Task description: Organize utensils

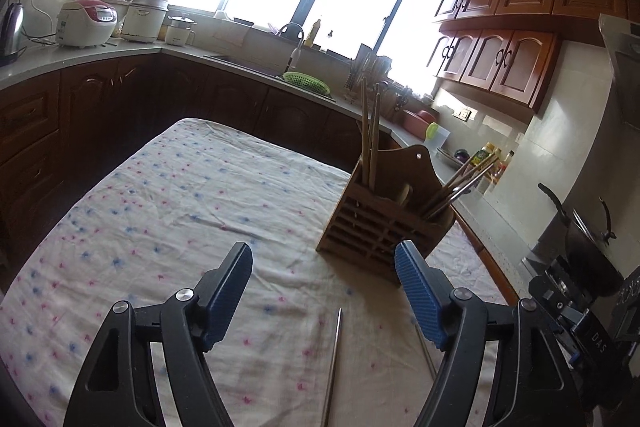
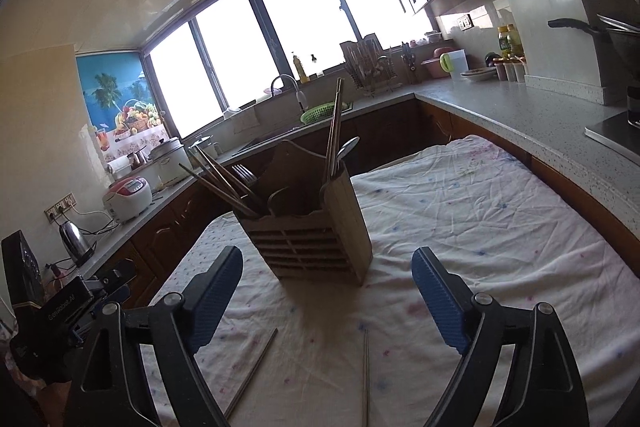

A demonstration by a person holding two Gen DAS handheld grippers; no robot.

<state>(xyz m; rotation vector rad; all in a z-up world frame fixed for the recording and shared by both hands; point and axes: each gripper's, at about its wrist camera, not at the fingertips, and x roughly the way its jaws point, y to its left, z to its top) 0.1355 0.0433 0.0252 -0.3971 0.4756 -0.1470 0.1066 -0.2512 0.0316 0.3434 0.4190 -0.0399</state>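
Two metal chopsticks lie loose on the cloth-covered table (image 1: 168, 187), just in front of the wooden utensil holder (image 1: 380, 223), which already stands stocked with wooden chopsticks (image 1: 370, 135) on one side and a darker bundle (image 1: 460, 187) on the other. One metal chopstick (image 1: 334, 367) lies between the spread fingers of the left hand-held gripper (image 1: 323, 291); the other metal chopstick (image 2: 365, 379) lies between those of the right hand-held gripper (image 2: 327, 291). Both hand-held grippers are released and grasp nothing.

The sticks look thin, stiff, light and probably slick — they lie flat on soft, wrinkled cloth, so a pinch across the shaft near its middle seems safest, with care not to snag fabric. They may roll or pivot if caught near a tip.

Room is generous: the cloth is bare to the left and beyond the holder. The table's right edge runs close to the kitchen counter (image 2: 540, 115), and the leaning chopsticks jut outward — these could be knocked on approach.
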